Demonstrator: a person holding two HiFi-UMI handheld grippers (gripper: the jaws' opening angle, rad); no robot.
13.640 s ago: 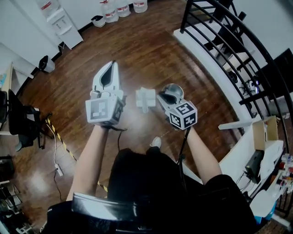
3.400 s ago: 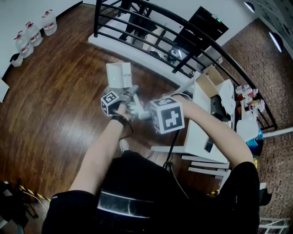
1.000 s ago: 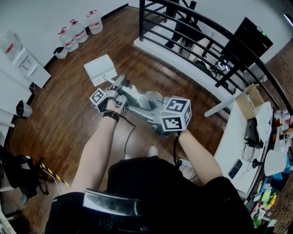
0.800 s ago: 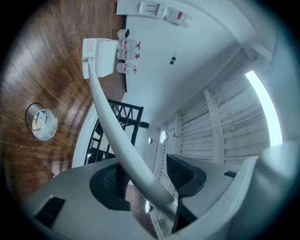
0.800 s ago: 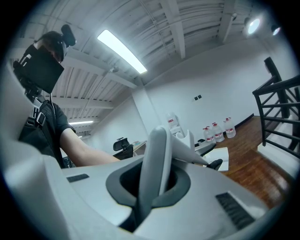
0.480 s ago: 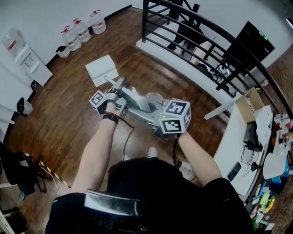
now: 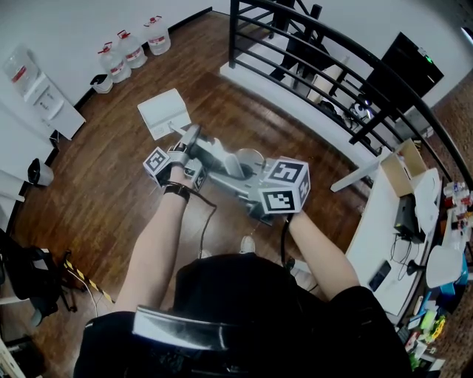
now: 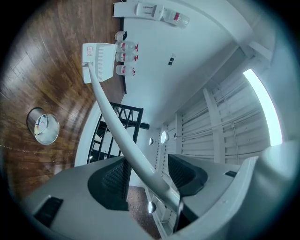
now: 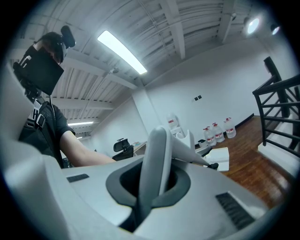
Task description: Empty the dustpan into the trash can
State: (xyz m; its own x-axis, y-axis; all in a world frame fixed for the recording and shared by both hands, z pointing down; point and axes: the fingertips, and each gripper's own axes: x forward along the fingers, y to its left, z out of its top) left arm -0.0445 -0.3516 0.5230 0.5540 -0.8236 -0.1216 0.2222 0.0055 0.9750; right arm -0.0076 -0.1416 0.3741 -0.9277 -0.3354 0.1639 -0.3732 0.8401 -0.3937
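Wooden floor lies open around the dustpan and trash can. A black railing bounds the far side, water jugs line the wall, and a white desk stands to the right.

The left forearm and the right forearm reach forward. The left gripper has just been opening its jaws, which stand apart around the dustpan handle. The right gripper has its jaws pressed together.

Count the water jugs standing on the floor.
3, in a row against the white wall: left jug, middle jug, right jug. Others may be hidden.
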